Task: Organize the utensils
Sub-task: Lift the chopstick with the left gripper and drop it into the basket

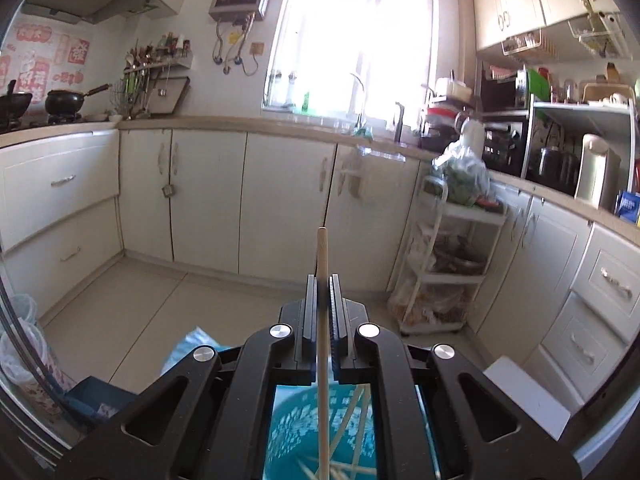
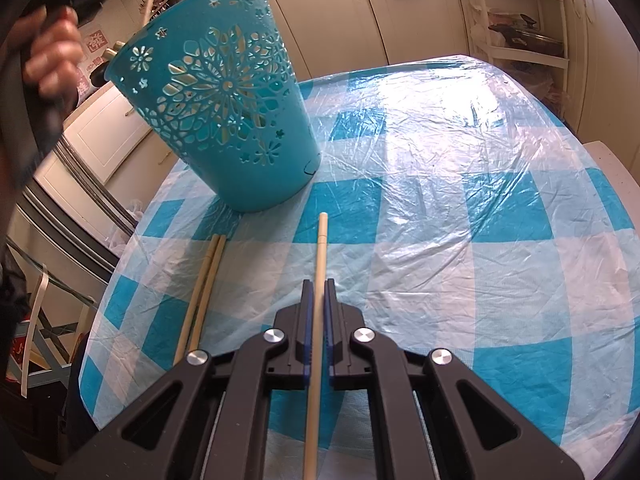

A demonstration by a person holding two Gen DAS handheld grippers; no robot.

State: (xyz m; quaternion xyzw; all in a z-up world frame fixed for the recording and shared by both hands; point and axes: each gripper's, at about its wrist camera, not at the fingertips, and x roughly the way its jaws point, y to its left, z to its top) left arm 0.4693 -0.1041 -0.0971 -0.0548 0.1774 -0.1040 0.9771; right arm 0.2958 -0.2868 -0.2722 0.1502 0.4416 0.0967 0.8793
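Observation:
My left gripper is shut on a wooden chopstick and holds it upright over the open teal basket; the stick's lower end reaches down into the basket, where several other chopsticks lie. In the right wrist view the teal cut-out basket stands on the checked tablecloth at the far left. My right gripper is shut on another chopstick just above the cloth, pointing toward the basket. Two more chopsticks lie side by side on the cloth to its left.
The round table has a blue and white checked plastic cover. The person's hand with the left gripper is above the basket's rim. White kitchen cabinets, a white trolley rack and a counter surround the floor.

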